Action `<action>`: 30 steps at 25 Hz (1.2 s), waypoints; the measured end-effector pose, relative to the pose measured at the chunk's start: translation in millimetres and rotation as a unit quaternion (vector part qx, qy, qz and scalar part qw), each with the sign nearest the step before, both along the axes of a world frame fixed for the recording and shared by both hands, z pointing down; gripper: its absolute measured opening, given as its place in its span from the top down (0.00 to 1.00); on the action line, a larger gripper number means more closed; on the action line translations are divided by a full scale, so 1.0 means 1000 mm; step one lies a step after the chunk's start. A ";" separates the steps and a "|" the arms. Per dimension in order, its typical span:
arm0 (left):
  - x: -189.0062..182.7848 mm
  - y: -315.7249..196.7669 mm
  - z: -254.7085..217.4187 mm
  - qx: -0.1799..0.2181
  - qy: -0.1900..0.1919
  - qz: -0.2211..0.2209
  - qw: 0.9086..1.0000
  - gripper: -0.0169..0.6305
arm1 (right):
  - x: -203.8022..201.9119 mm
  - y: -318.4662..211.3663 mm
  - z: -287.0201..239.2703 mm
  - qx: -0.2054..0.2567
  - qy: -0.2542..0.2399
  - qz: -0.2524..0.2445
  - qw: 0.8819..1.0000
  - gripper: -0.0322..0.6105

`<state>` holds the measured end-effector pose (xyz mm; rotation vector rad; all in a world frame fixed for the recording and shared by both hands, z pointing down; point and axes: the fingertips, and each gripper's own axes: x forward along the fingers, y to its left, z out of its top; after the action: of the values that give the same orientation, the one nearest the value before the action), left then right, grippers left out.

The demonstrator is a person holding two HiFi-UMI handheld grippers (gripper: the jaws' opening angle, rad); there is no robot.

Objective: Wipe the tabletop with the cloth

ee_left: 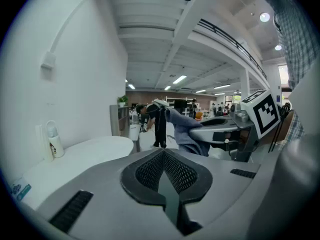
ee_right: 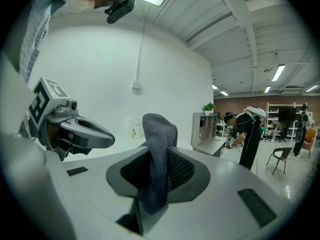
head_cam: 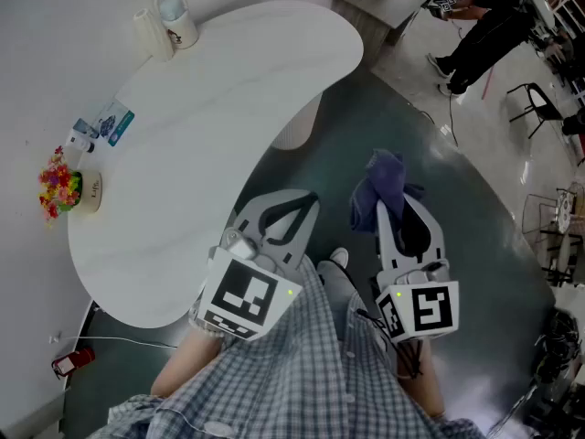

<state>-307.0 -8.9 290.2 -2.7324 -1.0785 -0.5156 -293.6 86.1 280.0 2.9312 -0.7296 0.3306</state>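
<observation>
nearest the head camera is the person's checked shirt point(head_cam: 292, 387), and just past it sit the marker cubes of the two grippers. the right gripper point(head_cam: 395, 210) has its jaws pinched on the cloth point(head_cam: 386, 179). in the right gripper view the grey-blue towelling point(ee_right: 159, 149) is squeezed between the pads, with a bunched end standing up beyond the tips and a tail hanging below. the left gripper point(head_cam: 308, 201) has its jaws pressed together with nothing between them.

the cloth hangs in the air over the dark floor point(head_cam: 475, 213), beside the near curved edge of the white tabletop point(head_cam: 210, 140) and not touching it. the middle of the tabletop is bare. a cup point(head_cam: 174, 18), a small packet point(head_cam: 114, 123) and a pot of coloured flowers point(head_cam: 62, 187) sit along its far-left side by the wall.

wiping looks not yet begun, so the step in hand is getting the cloth onto the surface. the right gripper should go left and forward over the edge, then tip down so the bunched end meets the top, not the hard jaw tips. light pressure and long overlapping passes following the curved outline would suit. the cloth seems held by a narrow fold, so a firm pinch matters or it may drag out. each sweep should stop short of the cup, packet and flowers, and the left gripper should stay out of the path.
</observation>
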 end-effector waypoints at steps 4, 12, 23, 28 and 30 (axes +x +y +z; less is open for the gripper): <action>0.002 0.006 0.000 0.002 0.002 0.001 1.000 0.97 | 0.002 0.005 0.002 0.000 -0.002 -0.001 1.000 0.82; 0.009 0.019 0.001 0.002 -0.002 -0.012 1.000 0.97 | 0.011 0.018 0.004 0.001 -0.005 -0.013 1.000 0.82; 0.030 0.053 -0.005 0.007 0.004 -0.051 0.999 0.97 | 0.038 0.058 0.002 0.011 -0.006 -0.039 0.999 0.82; 0.037 0.070 -0.008 0.013 0.009 -0.067 0.998 0.97 | 0.048 0.079 0.001 -0.013 0.007 -0.056 0.998 0.82; 0.039 0.078 -0.009 0.015 0.010 -0.072 0.997 0.97 | 0.052 0.088 -0.001 -0.027 0.019 -0.059 0.998 0.82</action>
<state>-268.3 68.8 281.7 -2.7971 -0.8660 -0.5174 -241.6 174.4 278.6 2.8217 -0.8686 0.2789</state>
